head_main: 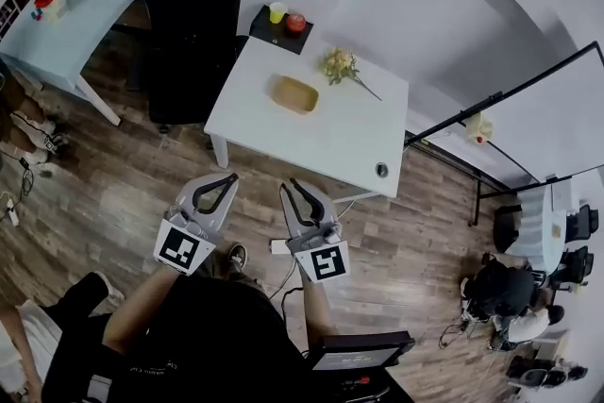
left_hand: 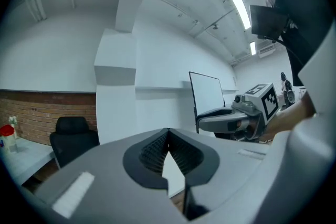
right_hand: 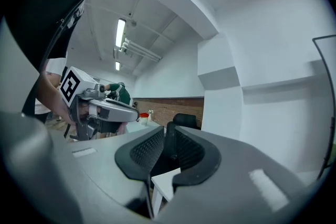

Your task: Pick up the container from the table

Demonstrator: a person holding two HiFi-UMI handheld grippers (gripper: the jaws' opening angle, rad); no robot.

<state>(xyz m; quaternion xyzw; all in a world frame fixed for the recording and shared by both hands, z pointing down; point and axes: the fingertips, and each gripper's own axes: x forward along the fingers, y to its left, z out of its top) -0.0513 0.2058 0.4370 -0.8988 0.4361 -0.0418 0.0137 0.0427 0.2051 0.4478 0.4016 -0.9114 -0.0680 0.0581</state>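
Note:
A shallow oval wooden container (head_main: 293, 94) lies near the middle of the white table (head_main: 321, 142). Both grippers hang over the wooden floor in front of the table, well short of the container and pointing towards it. My left gripper (head_main: 232, 176) (left_hand: 168, 130) is shut, its ribbed pads meeting at the tips with nothing between them. The jaws of my right gripper (head_main: 289, 185) (right_hand: 169, 128) stand a narrow gap apart and are empty. Each gripper view shows the other gripper off to one side.
On the table also lie a flower sprig (head_main: 340, 66) and a black tray (head_main: 270, 31) with a yellow cup (head_main: 276, 11) and a red apple (head_main: 296, 22). A black office chair (head_main: 193, 24) stands left of it. A whiteboard frame (head_main: 510, 118) is at the right.

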